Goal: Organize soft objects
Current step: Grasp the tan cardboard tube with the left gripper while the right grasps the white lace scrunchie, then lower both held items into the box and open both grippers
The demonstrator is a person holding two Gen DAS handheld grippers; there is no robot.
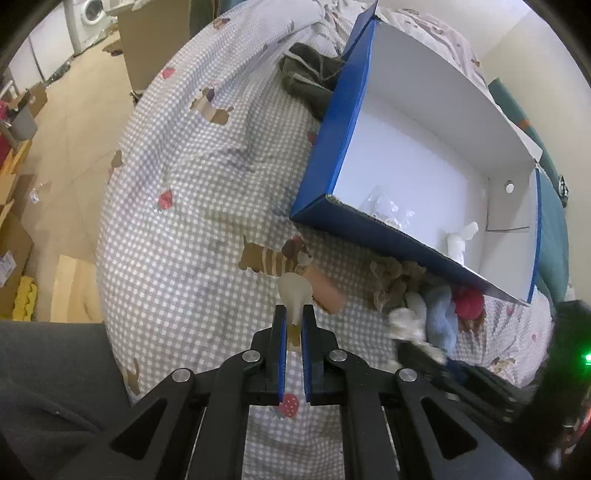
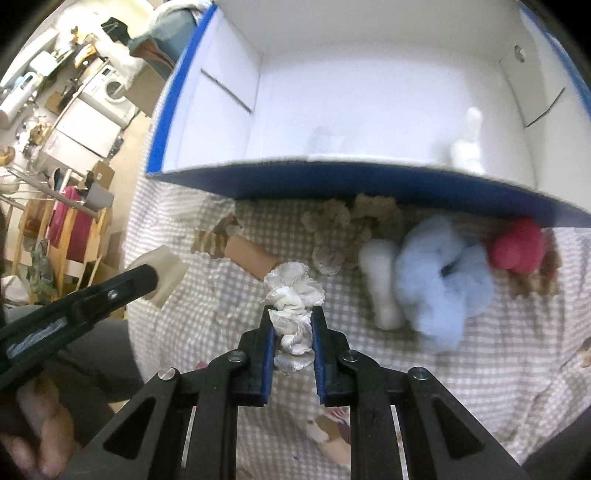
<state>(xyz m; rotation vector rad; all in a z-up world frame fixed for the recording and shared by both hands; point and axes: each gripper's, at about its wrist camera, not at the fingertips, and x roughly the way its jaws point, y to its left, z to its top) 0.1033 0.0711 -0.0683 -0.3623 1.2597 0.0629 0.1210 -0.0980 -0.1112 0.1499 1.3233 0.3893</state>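
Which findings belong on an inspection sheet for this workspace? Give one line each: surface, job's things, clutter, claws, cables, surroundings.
Surface: checked bedsheet, rumpled.
Job's things: blue box open; blue fluffy scrunchie, red item, beige lace scrunchie beside it.
Clutter: dark cloth behind the box.
Claws: left claw shut on a cream piece; right claw shut on a white satin scrunchie.
Cables: nothing seen.
Surroundings: washing machine, cardboard boxes.

Both wrist views steeply down, close; share blue box (image 1: 334,144) (image 2: 332,182)
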